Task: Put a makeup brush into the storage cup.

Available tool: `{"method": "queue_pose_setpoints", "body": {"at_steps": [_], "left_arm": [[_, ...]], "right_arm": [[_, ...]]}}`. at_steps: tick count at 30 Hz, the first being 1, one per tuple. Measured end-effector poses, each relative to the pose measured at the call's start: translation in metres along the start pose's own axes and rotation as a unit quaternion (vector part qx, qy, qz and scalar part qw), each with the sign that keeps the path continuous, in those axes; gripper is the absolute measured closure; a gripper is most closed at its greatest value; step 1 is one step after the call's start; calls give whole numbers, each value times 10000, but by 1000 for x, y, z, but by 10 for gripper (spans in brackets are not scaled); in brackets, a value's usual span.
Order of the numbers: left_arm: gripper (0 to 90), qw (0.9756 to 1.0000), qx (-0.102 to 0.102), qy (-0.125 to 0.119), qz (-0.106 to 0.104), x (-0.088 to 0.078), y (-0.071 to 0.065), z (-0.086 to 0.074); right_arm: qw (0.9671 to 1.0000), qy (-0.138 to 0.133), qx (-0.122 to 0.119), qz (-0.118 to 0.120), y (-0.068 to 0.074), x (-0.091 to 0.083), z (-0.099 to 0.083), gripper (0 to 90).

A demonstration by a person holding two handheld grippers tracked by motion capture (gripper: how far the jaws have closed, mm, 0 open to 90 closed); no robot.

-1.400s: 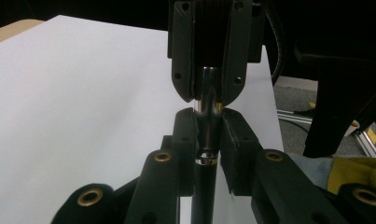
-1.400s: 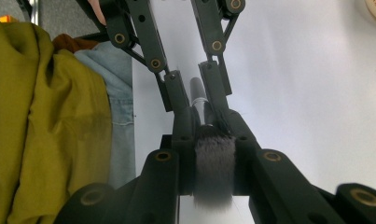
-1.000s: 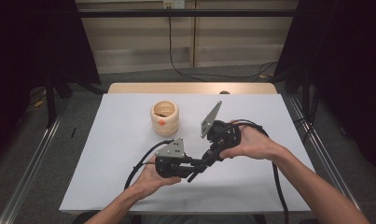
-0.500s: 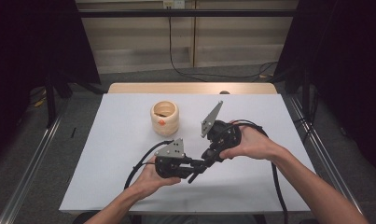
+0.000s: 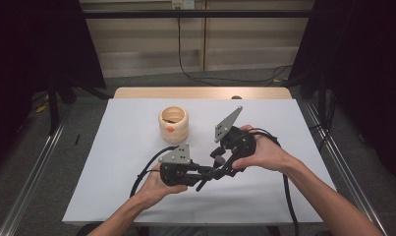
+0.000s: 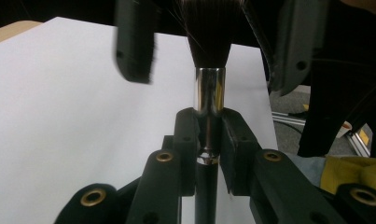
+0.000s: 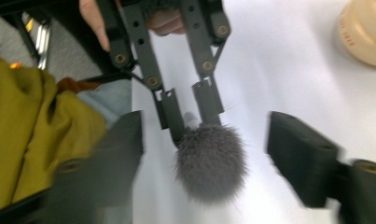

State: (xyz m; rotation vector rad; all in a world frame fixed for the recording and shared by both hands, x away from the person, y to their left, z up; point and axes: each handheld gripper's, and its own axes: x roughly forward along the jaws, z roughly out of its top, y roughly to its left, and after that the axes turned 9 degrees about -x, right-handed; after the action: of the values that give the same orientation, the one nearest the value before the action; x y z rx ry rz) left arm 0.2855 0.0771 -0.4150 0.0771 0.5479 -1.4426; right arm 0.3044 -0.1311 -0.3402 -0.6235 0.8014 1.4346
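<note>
Two hand-held grippers meet: left [image 6: 209,140] clamps the brush [image 6: 209,93], bristles pointing into the right's [image 7: 204,154] just-parted jaws.

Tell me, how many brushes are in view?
1. The brush is clamped by its handle in the left gripper, its bristles between the right gripper's open jaws, which have just been opening. The cup may hide more.

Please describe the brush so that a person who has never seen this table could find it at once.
On the white table, look near the front edge where the two hands meet. The brush stands between them, its silver collar clamped in the left gripper; its dark fluffy head marks it out.
</note>
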Motion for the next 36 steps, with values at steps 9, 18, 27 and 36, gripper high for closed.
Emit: {"method": "queue_pose_setpoints", "body": {"at_steps": [9,18,27,36], "left_arm": [[781,10000,-56,31,52,-2,2,-4],[781,9998,-130,29,167,-8,5,-8],[781,9994,-176,-28,281,-16,6,-9],[781,9990,-252,-170,335,-24,7,-8]], "right_arm": [[9962,-734,263,-380,3,2,-10,29],[9882,-1293,443,-697,4,3,-27,22],[9755,-1830,593,-1073,9,-1,-46,15],[9650,-1987,820,-1499,18,-3,-63,24]]}}
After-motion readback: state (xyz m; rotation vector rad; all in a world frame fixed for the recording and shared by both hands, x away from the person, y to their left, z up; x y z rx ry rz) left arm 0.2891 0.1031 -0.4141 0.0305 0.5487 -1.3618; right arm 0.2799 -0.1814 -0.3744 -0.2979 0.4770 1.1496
